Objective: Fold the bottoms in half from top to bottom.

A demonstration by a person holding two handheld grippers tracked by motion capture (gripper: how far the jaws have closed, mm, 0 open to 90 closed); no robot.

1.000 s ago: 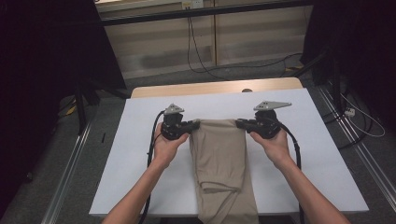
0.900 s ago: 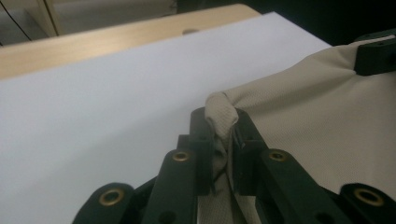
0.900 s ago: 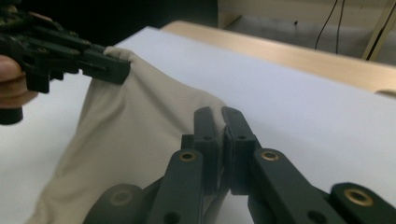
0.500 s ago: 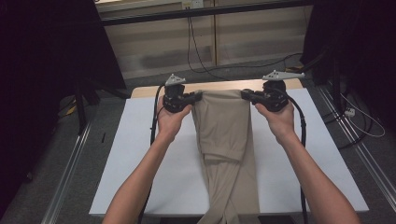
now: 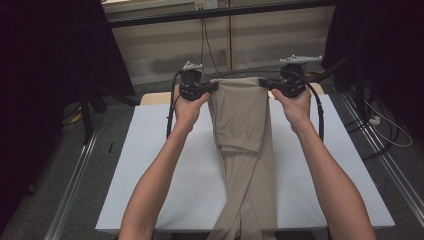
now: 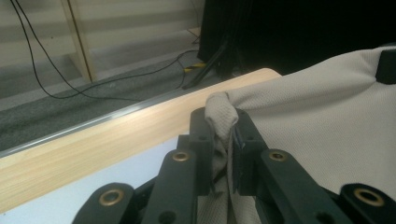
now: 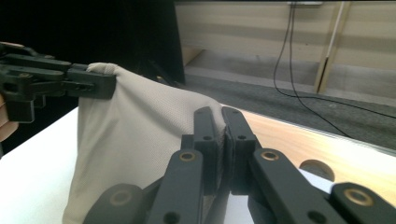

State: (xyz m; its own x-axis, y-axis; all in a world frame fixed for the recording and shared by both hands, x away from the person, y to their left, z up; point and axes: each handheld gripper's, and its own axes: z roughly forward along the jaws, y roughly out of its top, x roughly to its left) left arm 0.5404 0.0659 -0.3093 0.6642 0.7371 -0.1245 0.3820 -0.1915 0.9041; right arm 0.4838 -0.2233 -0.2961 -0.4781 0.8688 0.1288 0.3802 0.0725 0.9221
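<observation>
In the left gripper view the 2 black jaws are clamped on a bunched corner of the beige trousers (image 6: 322, 107), with a small knob of cloth poking out above the tips. The left gripper (image 5: 212, 88) grips the left end of the waistband. The right gripper (image 5: 265, 84) pinches the other end the same way — in the right gripper view its jaws stand almost together with the fabric nipped between them. Between the 2 grippers the waistband is pulled fairly taut and held up off the table (image 5: 165, 165), over its far part. From there the trousers hang down, the legs lying along the middle of the white surface and running off the near edge. The person's forearms (image 5: 155, 185) reach in from the near side — 1 on each side of the cloth. Beyond the white surface shows the table's pale wooden edge (image 6: 93, 144), then grey floor with black cables.
</observation>
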